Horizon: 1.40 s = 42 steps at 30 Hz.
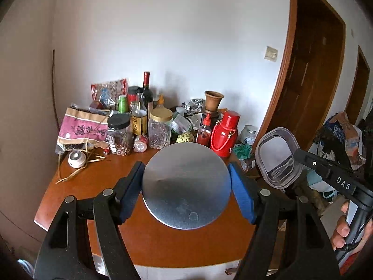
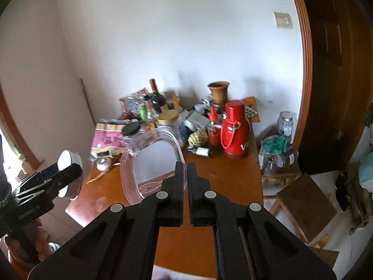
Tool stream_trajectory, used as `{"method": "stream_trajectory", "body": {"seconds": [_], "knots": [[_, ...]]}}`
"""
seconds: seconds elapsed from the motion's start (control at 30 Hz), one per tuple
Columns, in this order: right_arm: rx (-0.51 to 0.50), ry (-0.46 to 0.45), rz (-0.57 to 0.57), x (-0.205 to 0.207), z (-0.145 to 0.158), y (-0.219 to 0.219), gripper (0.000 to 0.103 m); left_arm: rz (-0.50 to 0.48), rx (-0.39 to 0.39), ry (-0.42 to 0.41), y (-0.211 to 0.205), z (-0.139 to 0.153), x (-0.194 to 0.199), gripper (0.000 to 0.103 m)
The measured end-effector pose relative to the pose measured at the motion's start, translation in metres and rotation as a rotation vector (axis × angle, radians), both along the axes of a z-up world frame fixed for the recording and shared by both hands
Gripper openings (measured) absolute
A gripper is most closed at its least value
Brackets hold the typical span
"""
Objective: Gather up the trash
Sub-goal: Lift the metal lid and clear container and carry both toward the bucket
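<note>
Two hand-held grippers hover above a cluttered wooden table (image 1: 77, 200), each carrying a piece of rubbish. The left gripper (image 1: 186, 182) clamps a round metal tin lid (image 1: 186, 184) by its edges between blue pads, jaws spread wide to span it, the flat face tilted toward the camera. The right gripper (image 2: 185, 182) has its jaws pinched together on the rim of a clear plastic container lid (image 2: 153, 163), which stands upright to the left of the fingers; an edge grip suits something so thin and flimsy. Both items hang in the air, clear of the tabletop, probably bound for a bin that is not in view.

Along the table's far edge, against a white wall, crowd a wine bottle (image 1: 146, 91), a red thermos (image 1: 225, 135), plastic jars, a clay pot (image 1: 213, 100) and a pink paper bag (image 1: 81, 128). A brown wooden door frame (image 1: 277, 98) stands to the right, with a low stool (image 2: 305, 205) beside the table; that side of the room is blurred.
</note>
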State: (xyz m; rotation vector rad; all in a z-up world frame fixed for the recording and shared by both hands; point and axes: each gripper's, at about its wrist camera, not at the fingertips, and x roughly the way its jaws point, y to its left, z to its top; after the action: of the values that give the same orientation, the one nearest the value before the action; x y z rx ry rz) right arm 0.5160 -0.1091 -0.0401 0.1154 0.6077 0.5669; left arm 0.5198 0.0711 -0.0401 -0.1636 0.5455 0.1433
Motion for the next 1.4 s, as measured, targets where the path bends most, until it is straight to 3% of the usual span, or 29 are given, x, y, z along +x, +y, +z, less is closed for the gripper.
{"method": "stream_trajectory", "body": {"seconds": [0.33, 0.8, 1.07, 1.4], "knots": [[0.012, -0.064, -0.035, -0.085, 0.019, 0.012, 0.003, -0.066, 0.010, -0.078, 0.008, 0.023, -0.084, 0.071], [0.013, -0.008, -0.106, -0.227, 0.003, 0.050, 0.003, -0.164, 0.020, -0.038, 0.042, 0.013, -0.228, 0.071], [-0.007, 0.077, -0.135, -0.273, -0.020, 0.050, 0.003, -0.215, 0.007, 0.009, 0.035, -0.003, -0.269, 0.071], [-0.061, 0.196, -0.130, -0.270, -0.065, 0.036, 0.003, -0.192, -0.049, 0.117, 0.029, -0.045, -0.267, 0.071]]}}
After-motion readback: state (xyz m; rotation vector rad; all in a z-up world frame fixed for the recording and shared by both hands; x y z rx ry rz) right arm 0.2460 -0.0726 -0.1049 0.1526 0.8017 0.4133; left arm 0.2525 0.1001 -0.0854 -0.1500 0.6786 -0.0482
